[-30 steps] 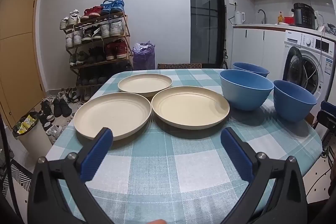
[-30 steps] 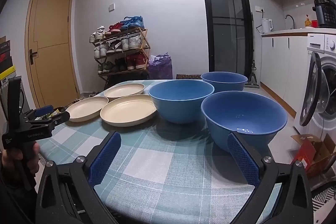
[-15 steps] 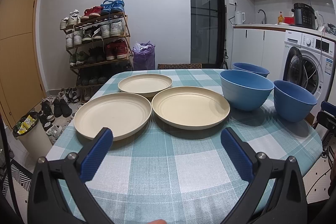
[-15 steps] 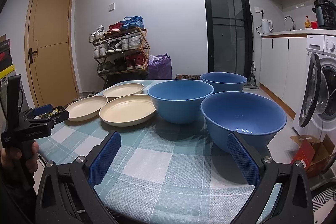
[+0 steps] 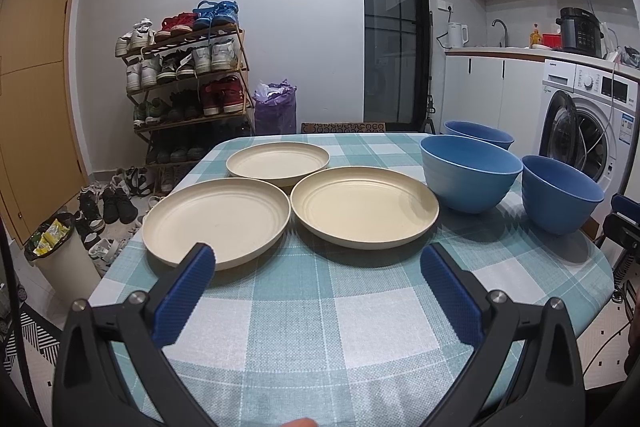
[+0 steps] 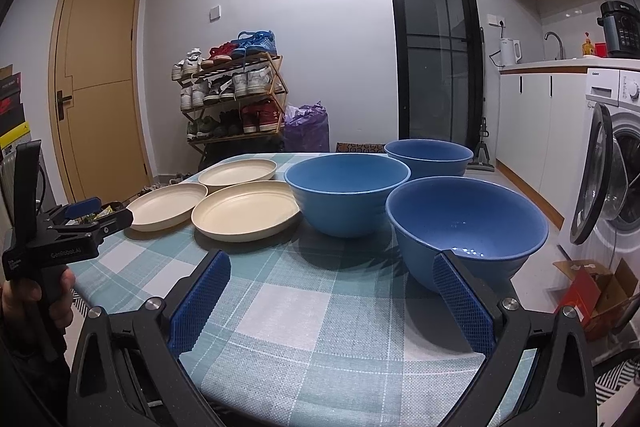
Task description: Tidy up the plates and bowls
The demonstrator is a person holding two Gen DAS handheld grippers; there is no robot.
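Three plates, three bowls on checked worktop
Shallow round cream plates and smooth deep blue bowls lie unstacked; both grippers' jaws gape wide, holding nothing.

A woven checked cloth is covering the tabletop, looking coarse and matt. The cream plates are showing a smooth satin finish, the blue bowls a dull sheen. Textured blue pads are lining the black plastic fingers.
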